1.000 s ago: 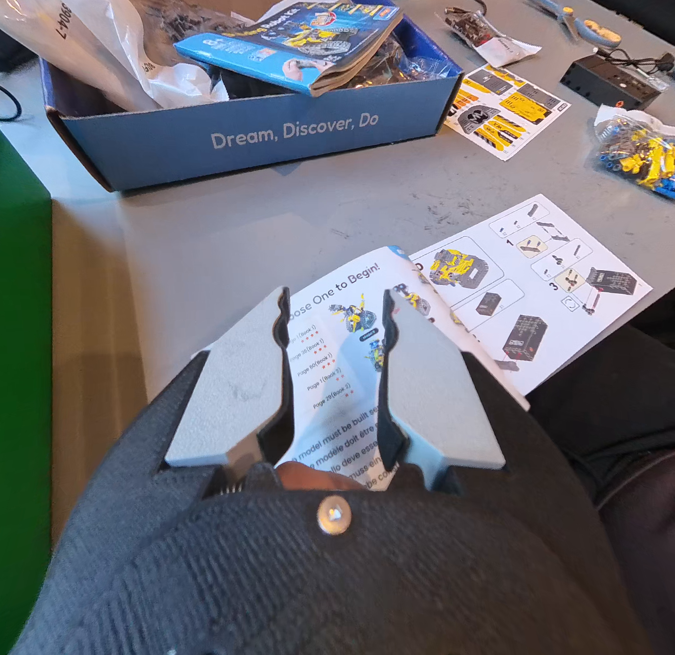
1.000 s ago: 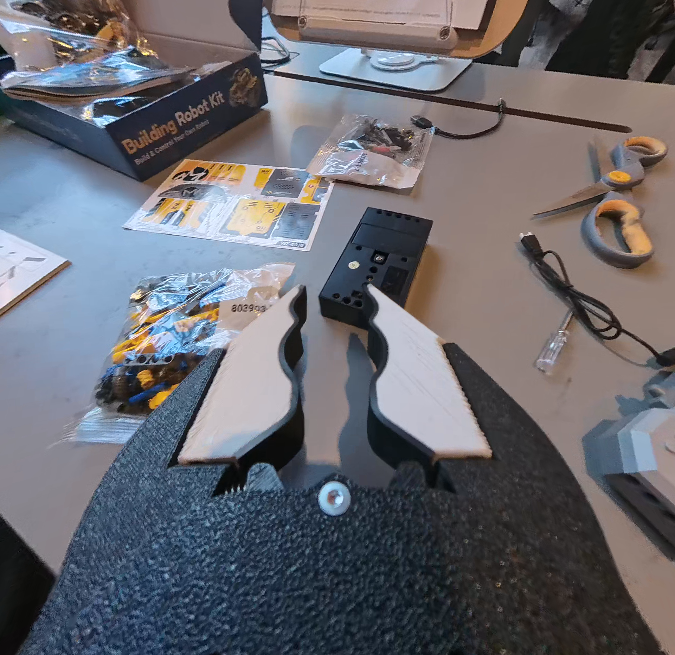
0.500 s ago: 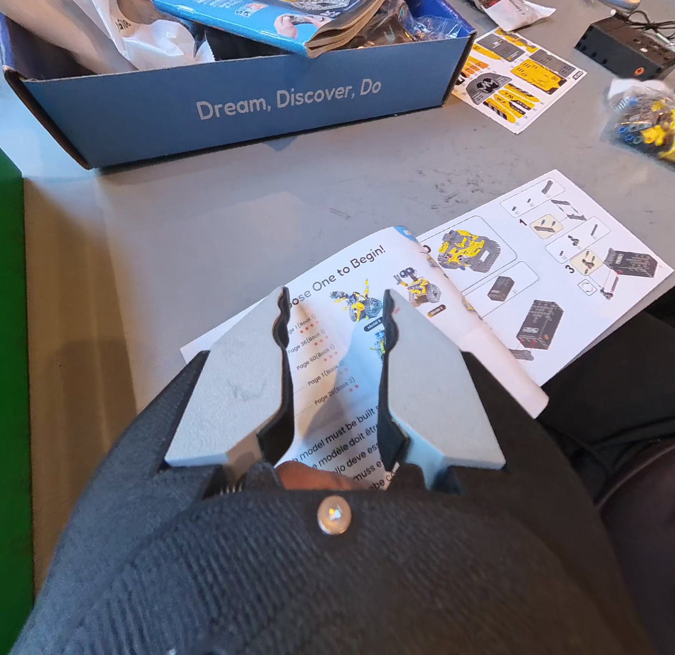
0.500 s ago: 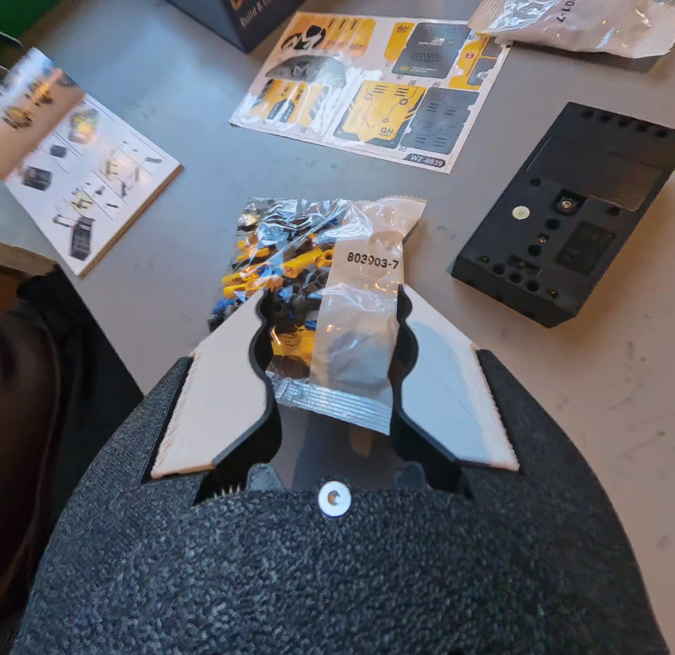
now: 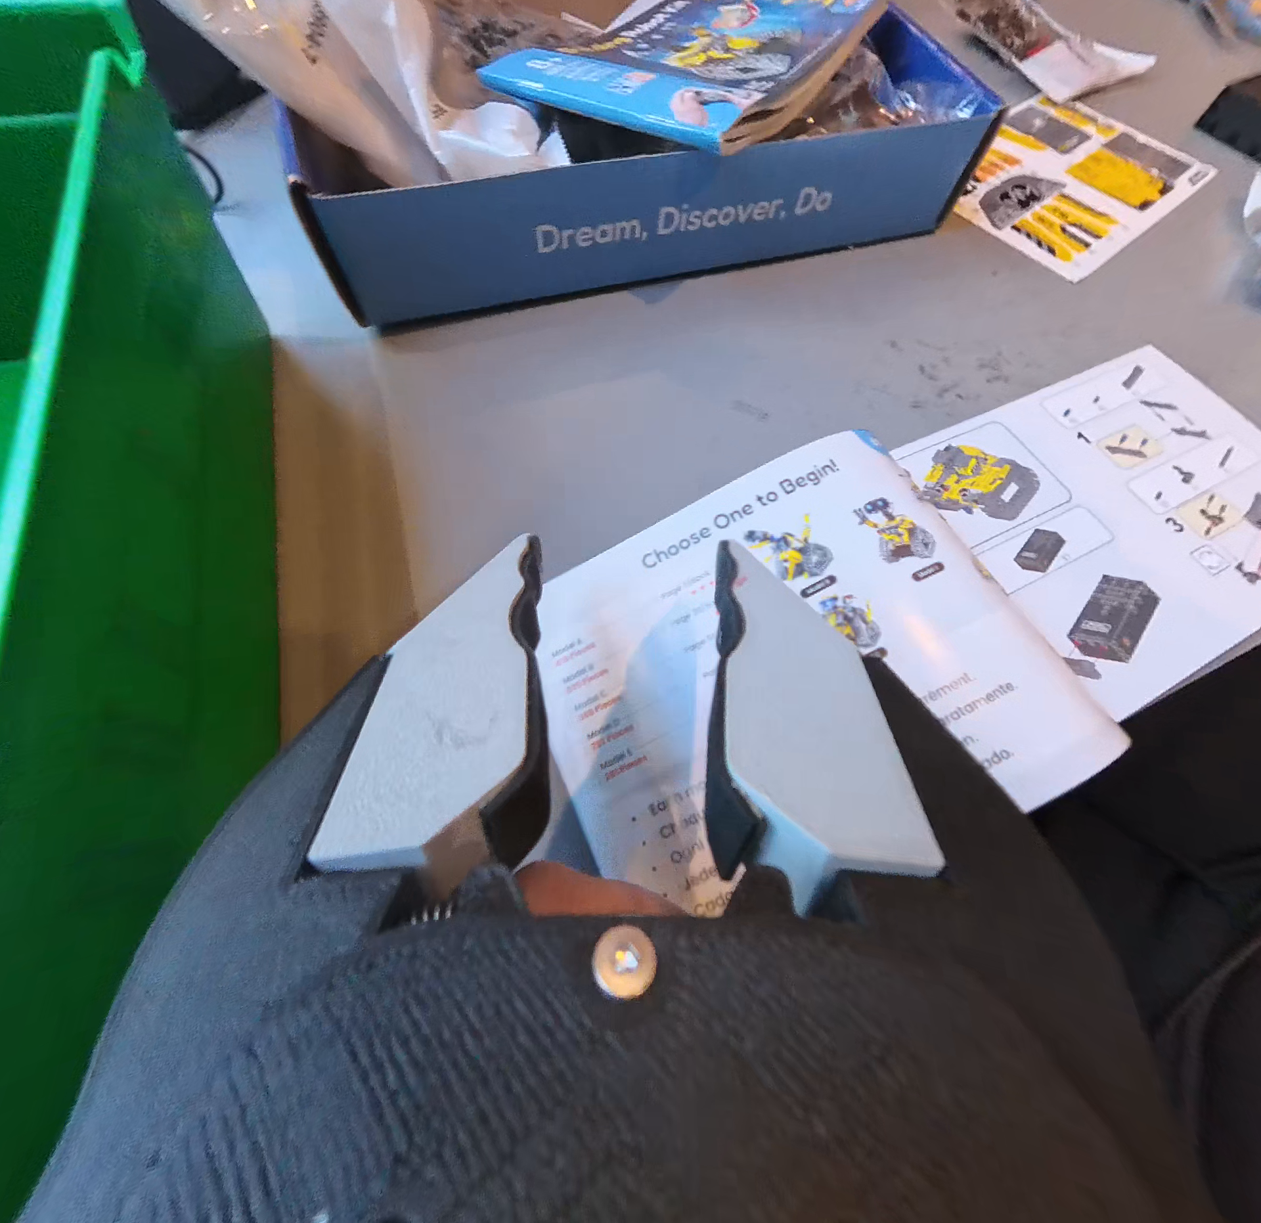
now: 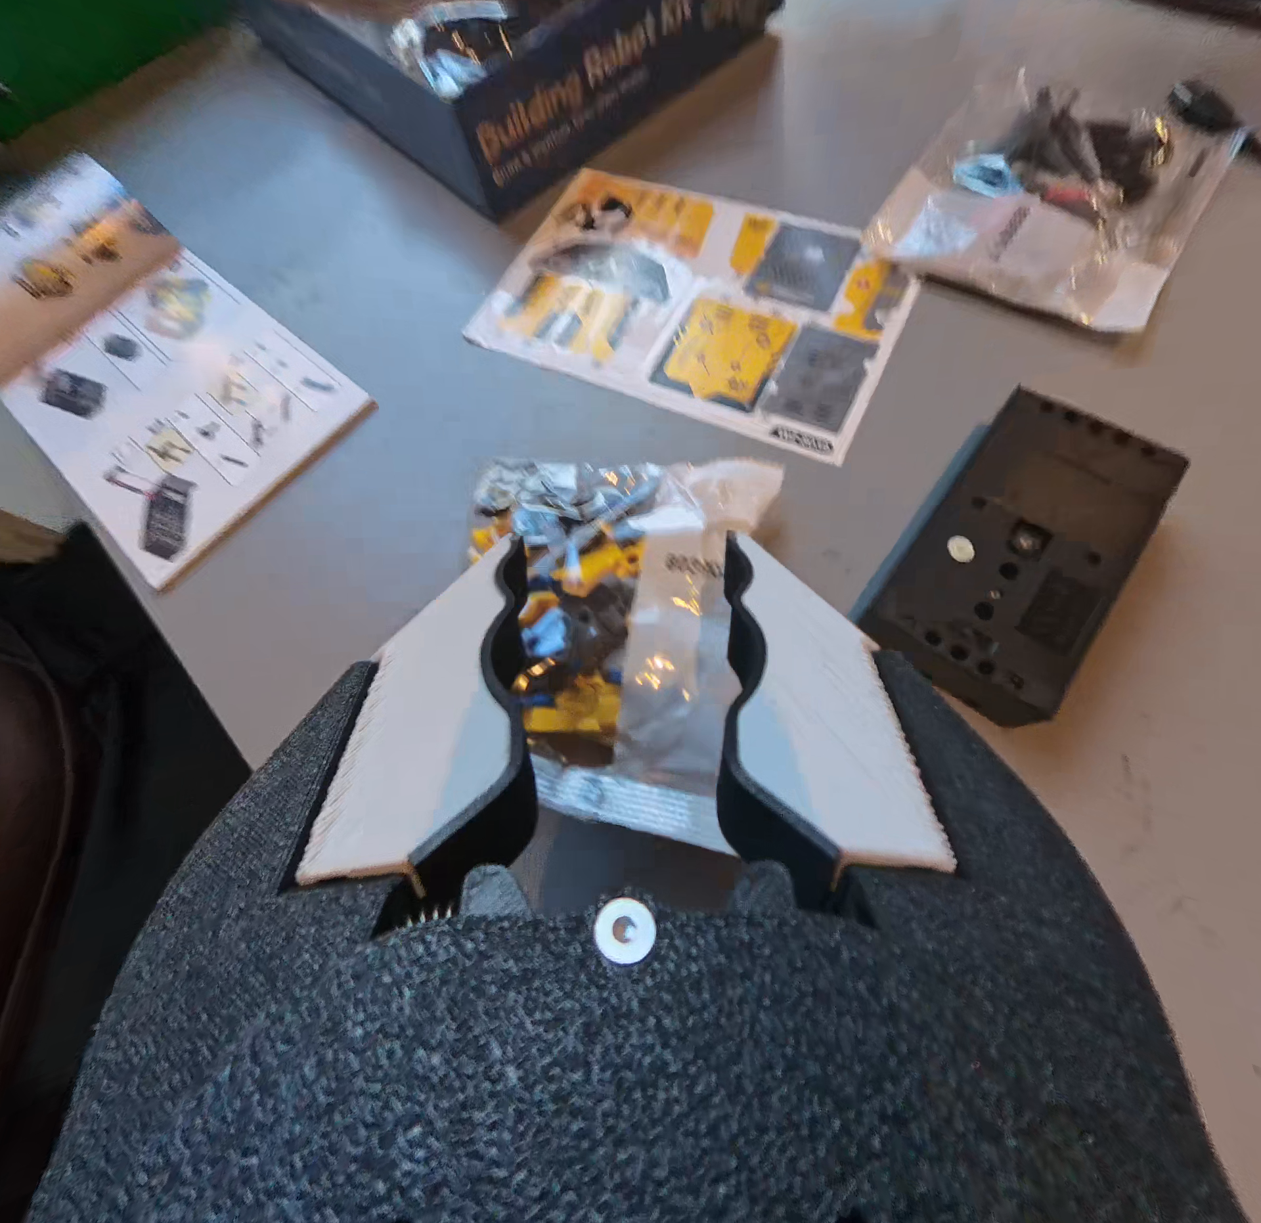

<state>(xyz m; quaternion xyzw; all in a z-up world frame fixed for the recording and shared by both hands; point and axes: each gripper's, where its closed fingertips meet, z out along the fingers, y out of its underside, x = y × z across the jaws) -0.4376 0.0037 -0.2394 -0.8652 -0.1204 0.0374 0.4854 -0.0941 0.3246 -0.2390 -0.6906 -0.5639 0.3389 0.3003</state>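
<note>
L gripper [image 5: 624,562] spread over booklet [image 5: 785,610] | R gripper [image 6: 621,549] spread astride parts bag [image 6: 614,617]

From my remote station I log a grey table [image 6: 409,235], scuffed with dark marks in the left wrist view. Lying directly on it: a blue cardboard box [image 5: 648,228] at the far side, open; an open instruction booklet [image 5: 1023,542] at the near edge, partly overhanging it; a yellow and grey sticker sheet [image 6: 703,317] just right of the box; a clear bag of yellow, blue and black parts [image 6: 614,617] near centre; a black rectangular module [image 6: 1023,590] to its right; a second clear bag of dark parts [image 6: 1064,187] far right.
</note>
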